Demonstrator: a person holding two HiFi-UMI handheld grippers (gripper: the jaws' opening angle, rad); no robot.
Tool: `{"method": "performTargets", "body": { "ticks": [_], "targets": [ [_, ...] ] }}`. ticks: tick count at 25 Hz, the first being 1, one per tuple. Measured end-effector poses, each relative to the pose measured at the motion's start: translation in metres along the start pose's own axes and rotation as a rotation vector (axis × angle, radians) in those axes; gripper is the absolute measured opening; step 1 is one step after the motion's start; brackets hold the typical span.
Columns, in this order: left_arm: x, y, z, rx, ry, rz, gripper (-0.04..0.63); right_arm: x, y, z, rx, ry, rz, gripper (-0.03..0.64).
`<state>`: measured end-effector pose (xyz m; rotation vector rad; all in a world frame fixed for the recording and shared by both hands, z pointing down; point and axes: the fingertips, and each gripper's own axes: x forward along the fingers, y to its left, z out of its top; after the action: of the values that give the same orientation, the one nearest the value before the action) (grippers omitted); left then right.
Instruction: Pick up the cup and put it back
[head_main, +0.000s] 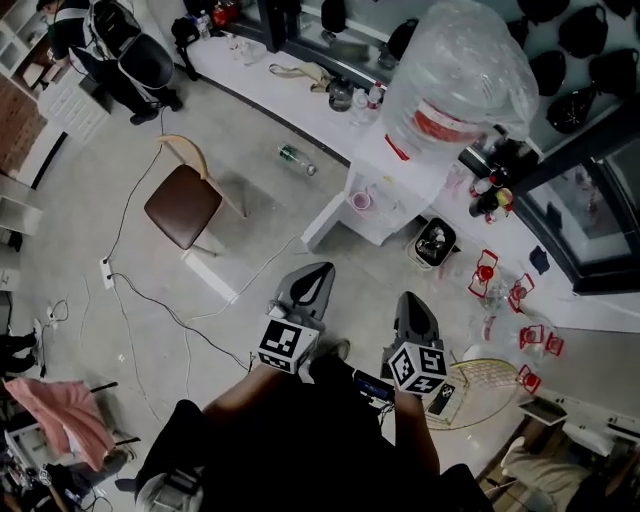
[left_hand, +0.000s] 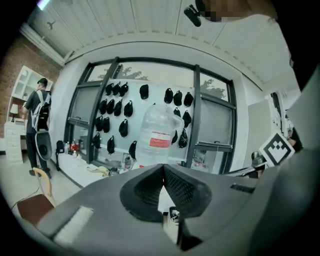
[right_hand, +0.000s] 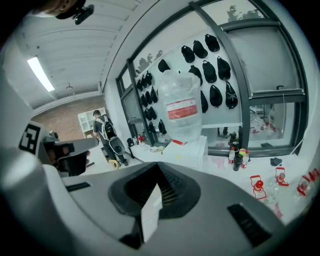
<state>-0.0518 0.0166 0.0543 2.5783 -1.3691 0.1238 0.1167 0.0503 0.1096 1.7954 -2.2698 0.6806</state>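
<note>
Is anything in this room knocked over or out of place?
Yes. A bottle lies on its side on the bare floor between the brown chair and the long white counter, as if dropped.

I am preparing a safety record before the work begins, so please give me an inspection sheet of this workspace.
Surface: grey floor; a white ledge runs along the window.
Job's things: a small pink cup stands in the water dispenser, untouched.
Clutter: bottle lying on the floor; red-and-clear items at the right; pink cloth.
Grippers: left gripper and right gripper both shut and empty.
Cables: a white cable crosses the floor to a power strip.
Surroundings: chair, big water bottle, a person at the far left.
</note>
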Motion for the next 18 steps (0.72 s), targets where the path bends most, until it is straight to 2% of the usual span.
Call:
{"method": "performTargets", "body": {
  "ticks": [6,11,18],
  "targets": [
    [-0.018,-0.009,0.013,0.078,-0.002,-0.09,0.006,-0.031,0.03,0.015,-0.028,-0.073,-0.029,-0.006],
    [-0.022,-0.013,0.007,0.087,0.009,-0.117,0.006,-0.038,0.035,0.005,-0.014,-0.068,-0.054,-0.006],
    [-0.024,-0.018,0.01,0.1,-0.003,-0.135,0.006,-0.038,0.044,0.003,-0.033,-0.056,-0.043,-0.006]
  ]
}}
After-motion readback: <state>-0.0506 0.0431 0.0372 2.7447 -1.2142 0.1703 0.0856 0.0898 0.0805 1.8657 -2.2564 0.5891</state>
